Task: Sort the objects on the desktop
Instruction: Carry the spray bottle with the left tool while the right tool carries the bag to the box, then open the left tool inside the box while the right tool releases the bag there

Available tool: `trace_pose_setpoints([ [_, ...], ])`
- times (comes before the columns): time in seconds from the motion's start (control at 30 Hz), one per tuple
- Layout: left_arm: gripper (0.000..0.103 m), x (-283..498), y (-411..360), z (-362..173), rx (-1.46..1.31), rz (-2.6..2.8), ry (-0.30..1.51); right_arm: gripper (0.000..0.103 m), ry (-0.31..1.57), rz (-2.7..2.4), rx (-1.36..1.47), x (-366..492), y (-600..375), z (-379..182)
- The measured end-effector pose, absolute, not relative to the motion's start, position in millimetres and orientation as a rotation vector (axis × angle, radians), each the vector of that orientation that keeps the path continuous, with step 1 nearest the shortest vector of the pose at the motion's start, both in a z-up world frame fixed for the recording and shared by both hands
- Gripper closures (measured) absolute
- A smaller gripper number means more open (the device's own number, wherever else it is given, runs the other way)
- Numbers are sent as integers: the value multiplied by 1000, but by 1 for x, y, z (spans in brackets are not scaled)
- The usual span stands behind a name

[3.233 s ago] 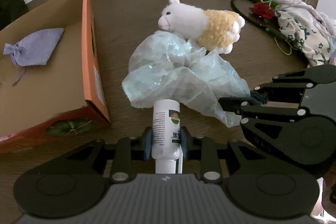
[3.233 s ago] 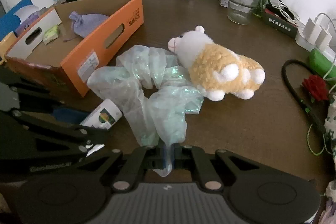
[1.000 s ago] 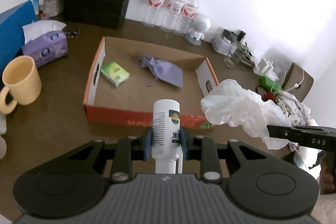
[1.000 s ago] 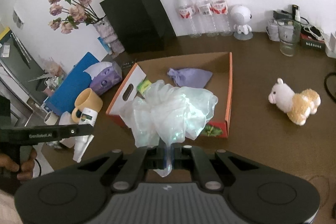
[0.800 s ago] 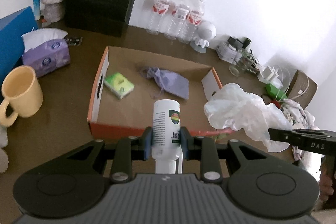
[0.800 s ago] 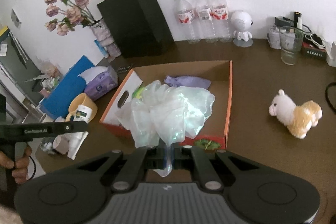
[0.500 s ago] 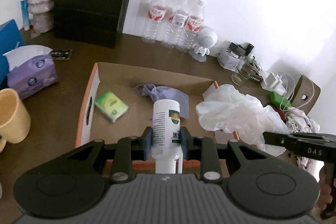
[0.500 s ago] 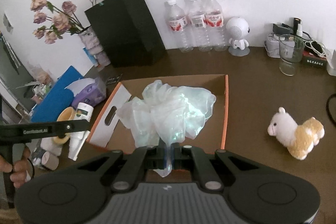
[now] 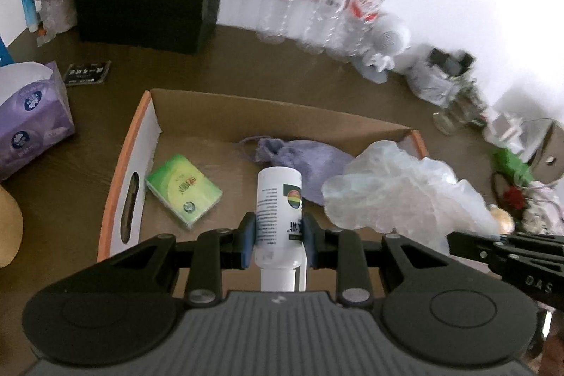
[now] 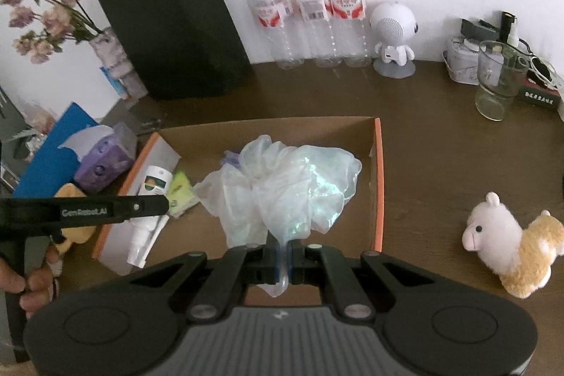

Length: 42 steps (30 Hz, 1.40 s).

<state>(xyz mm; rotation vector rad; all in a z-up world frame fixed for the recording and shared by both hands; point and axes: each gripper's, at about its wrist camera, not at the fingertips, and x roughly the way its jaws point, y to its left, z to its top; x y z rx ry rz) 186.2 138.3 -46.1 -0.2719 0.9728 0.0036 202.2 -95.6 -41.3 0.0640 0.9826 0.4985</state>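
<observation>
My left gripper [image 9: 278,244] is shut on a white bottle [image 9: 279,210] and holds it above the open cardboard box [image 9: 125,164]. The bottle also shows in the right wrist view [image 10: 152,189]. My right gripper [image 10: 280,261] is shut on a crumpled pale plastic bag [image 10: 285,185] and holds it over the box [image 10: 378,185]. The bag also shows in the left wrist view [image 9: 398,192]. Inside the box lie a green tissue pack [image 9: 183,191] and a purple pouch [image 9: 303,161]. A plush alpaca [image 10: 507,238] lies on the table right of the box.
A purple tissue box [image 9: 28,115] and a yellow mug [image 9: 8,231] stand left of the box. A black paper bag [image 10: 176,23], three water bottles [image 10: 310,13], a white robot figure [image 10: 393,37] and a glass [image 10: 497,90] line the back.
Both grippers have moved forward with their loads, from beside and in front of the box to above its inside. The box now looks larger and nearer.
</observation>
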Motion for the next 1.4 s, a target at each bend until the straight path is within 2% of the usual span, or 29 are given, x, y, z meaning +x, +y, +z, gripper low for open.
trace_pose_setpoints([
  [0.63, 75, 248, 136, -112, -226, 102, 1096, 98, 1129, 448, -34, 261, -65, -103],
  [0.87, 75, 249, 140, -110, -261, 116, 1083, 86, 1168, 465, -54, 265, -61, -111],
  [0.93, 73, 247, 141, -108, -275, 112, 1075, 78, 1168, 474, -71, 263, -58, -110],
  [0.97, 62, 245, 142, -105, -284, 108, 1070, 71, 1165, 480, -76, 263, -57, -109],
  [1.0, 48, 243, 142, -102, -285, 109, 1064, 59, 1162, 485, -83, 262, -56, -108],
  [1.03, 45, 242, 143, -98, -286, 111, 1058, 50, 1158, 488, -102, 261, -54, -106],
  [1.07, 39, 240, 142, -93, -281, 106, 1046, 31, 1153, 491, -122, 260, -52, -104],
  [1.1, 31, 238, 141, -89, -277, 101, 1035, 20, 1148, 494, -139, 259, -51, -102],
  [1.27, 0, 224, 138, -62, -253, 114, 990, 19, 1132, 508, -136, 255, -55, -88],
  [1.4, 0, 207, 136, -42, -253, 107, 963, 18, 1132, 525, -106, 249, -62, -78],
])
